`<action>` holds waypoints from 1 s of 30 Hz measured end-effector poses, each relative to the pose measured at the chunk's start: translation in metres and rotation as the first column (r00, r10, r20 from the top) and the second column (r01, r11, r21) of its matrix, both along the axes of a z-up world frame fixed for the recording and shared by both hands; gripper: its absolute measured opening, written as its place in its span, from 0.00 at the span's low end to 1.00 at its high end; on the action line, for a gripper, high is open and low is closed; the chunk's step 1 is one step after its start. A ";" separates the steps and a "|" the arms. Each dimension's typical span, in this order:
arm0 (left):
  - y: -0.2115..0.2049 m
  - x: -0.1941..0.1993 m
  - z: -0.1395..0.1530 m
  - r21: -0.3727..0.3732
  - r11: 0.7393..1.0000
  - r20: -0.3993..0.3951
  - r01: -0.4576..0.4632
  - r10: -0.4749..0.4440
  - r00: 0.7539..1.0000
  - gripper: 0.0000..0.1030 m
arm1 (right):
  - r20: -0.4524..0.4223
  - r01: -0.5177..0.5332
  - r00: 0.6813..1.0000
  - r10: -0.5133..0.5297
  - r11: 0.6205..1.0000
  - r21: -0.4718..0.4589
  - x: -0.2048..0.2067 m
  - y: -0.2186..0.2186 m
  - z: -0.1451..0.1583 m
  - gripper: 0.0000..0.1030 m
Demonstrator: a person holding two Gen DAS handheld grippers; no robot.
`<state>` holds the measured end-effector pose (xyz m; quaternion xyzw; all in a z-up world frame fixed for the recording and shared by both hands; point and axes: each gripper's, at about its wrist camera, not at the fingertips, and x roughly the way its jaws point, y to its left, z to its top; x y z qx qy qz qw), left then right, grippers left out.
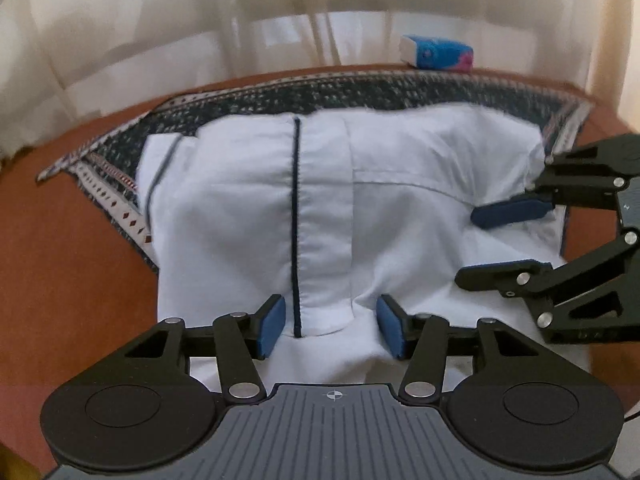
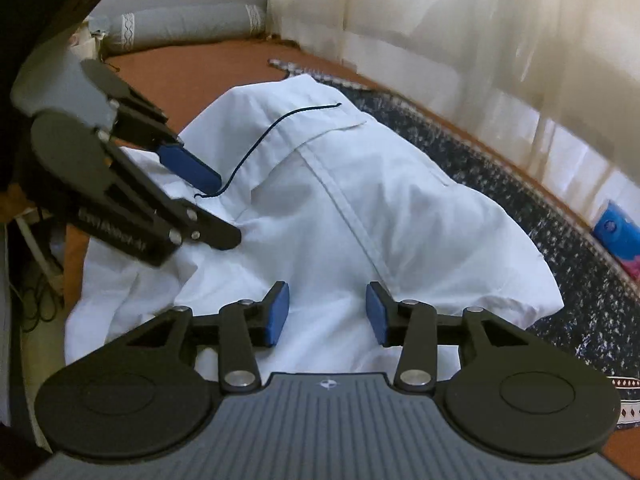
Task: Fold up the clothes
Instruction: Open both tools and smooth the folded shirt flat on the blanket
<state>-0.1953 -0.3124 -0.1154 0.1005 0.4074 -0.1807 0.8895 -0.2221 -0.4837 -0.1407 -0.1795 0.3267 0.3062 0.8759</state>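
A white garment [image 1: 240,208] with a thin dark piping line lies bunched and partly folded on a dark speckled cloth [image 1: 360,92] with a patterned border. My left gripper [image 1: 332,320] hovers open over the garment's near edge, its blue pads on either side of the piped strip and not pressing it. At the right edge of the left wrist view, my right gripper [image 1: 468,246] is open over the garment's right side. In the right wrist view the right gripper [image 2: 326,308] stands open above the white garment [image 2: 360,200], and the left gripper [image 2: 224,210] is open at the left.
Both cloths lie on an orange-brown surface [image 1: 60,260]. A blue and pink packet [image 1: 436,53] sits at the far edge by a cream curtain [image 1: 120,40]. A grey bolster [image 2: 180,26] lies at the far left in the right wrist view.
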 end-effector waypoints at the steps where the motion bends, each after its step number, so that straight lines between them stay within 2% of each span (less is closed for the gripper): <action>1: 0.005 -0.001 0.012 -0.041 0.999 0.005 -0.015 0.015 1.000 0.63 | -0.016 0.008 1.000 -0.008 0.999 0.031 0.002 -0.005 0.011 0.43; 3: 0.016 0.005 0.038 -0.137 0.990 0.057 -0.046 0.055 0.997 0.64 | -0.008 0.047 0.999 -0.046 0.991 0.122 0.003 -0.018 0.037 0.45; 5: 0.021 0.028 0.053 -0.210 0.976 0.069 -0.057 0.073 0.995 0.65 | 0.021 0.100 0.994 -0.106 0.977 0.188 0.015 -0.027 0.057 0.48; 7: 0.019 0.054 0.053 -0.244 0.968 0.067 -0.057 0.076 0.995 0.65 | 0.025 0.147 0.987 -0.156 0.963 0.228 0.031 -0.031 0.067 0.50; 12: 0.003 0.094 0.017 -0.155 0.988 0.045 -0.011 0.018 0.999 0.66 | -0.016 0.240 0.970 -0.242 0.948 0.209 0.067 -0.029 0.046 0.51; 14: 0.003 0.099 0.002 -0.154 0.988 0.018 -0.002 0.004 1.000 0.66 | -0.045 0.259 0.966 -0.255 0.947 0.191 0.074 -0.030 0.028 0.56; 16: 0.000 0.098 -0.009 -0.135 0.991 0.027 0.012 -0.008 1.000 0.65 | -0.055 0.263 0.965 -0.257 0.949 0.176 0.076 -0.031 0.012 0.58; 19: 0.000 0.099 -0.014 -0.135 0.991 0.027 0.010 -0.006 1.000 0.65 | -0.028 0.248 0.969 -0.246 0.959 0.138 0.074 -0.027 0.002 0.58; 23: 0.004 0.092 0.007 -0.130 0.991 0.015 -0.020 0.022 1.000 0.66 | -0.063 0.248 0.968 -0.241 0.961 0.122 0.084 -0.027 0.015 0.58; 26: 0.017 0.059 0.027 -0.193 0.980 0.060 -0.056 0.069 0.996 0.72 | 0.000 0.234 0.972 -0.237 0.962 0.142 0.064 -0.027 0.041 0.57; 28: 0.018 0.043 0.020 -0.163 0.985 0.071 -0.056 0.069 0.995 0.73 | 0.032 0.206 0.977 -0.212 0.969 0.137 0.042 -0.024 0.048 0.59; 30: 0.016 0.041 0.001 -0.119 0.991 0.057 -0.055 0.063 0.996 0.72 | 0.019 0.199 0.979 -0.202 0.974 0.104 0.031 -0.020 0.036 0.59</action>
